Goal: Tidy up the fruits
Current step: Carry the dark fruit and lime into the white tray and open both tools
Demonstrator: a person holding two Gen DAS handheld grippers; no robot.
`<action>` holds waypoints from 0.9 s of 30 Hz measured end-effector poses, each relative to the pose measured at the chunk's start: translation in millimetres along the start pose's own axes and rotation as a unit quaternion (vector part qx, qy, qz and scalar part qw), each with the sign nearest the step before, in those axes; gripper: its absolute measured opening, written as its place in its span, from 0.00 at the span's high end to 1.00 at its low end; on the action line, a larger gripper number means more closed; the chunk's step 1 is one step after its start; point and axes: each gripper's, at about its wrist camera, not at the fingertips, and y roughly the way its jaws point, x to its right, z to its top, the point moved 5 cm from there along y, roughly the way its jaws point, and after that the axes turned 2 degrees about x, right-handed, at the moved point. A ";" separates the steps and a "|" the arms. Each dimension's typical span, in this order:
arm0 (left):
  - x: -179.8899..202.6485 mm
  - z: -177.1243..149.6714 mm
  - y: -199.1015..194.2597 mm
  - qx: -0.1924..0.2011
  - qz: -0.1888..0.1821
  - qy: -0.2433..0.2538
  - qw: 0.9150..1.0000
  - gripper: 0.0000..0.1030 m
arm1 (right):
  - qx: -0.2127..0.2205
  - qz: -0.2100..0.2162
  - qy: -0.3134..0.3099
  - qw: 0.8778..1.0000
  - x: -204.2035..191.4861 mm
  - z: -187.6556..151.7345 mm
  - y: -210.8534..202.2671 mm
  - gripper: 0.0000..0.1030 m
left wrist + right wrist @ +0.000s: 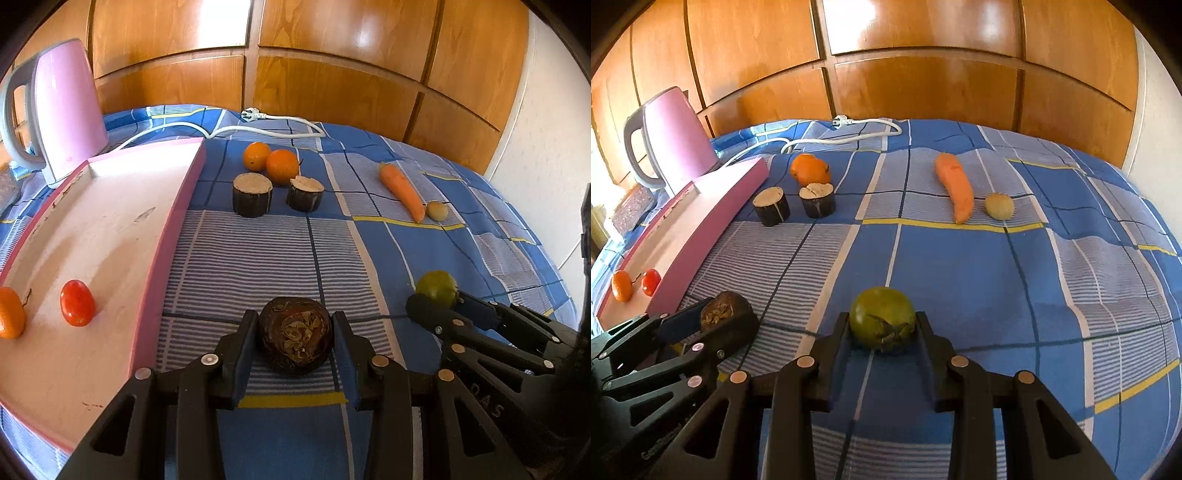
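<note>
My left gripper [294,320] is shut on a dark brown round fruit [295,341], one pad against each side, low over the blue checked cloth just right of the pink tray [110,229]. My right gripper [881,321] is shut on a green round fruit [882,319] in the same way, a little to the right. Each wrist view also shows the other gripper: the right gripper [439,301] with the green fruit [437,286], and the left gripper [729,319] with the dark fruit [720,312]. A red tomato [77,302] and a small orange fruit [9,314] lie in the tray.
Two oranges [269,160] and two dark cut stumps [252,199] sit beyond the tray's far corner. A carrot [402,192] and a small tan fruit [437,211] lie at the far right. A pink kettle [62,107] and its white cord [258,127] stand before the wooden wall.
</note>
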 end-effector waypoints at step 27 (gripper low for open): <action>-24.3 18.1 -70.9 0.073 0.032 -0.027 0.996 0.61 | -0.004 0.048 -0.016 0.999 -40.7 4.9 -23.6 0.68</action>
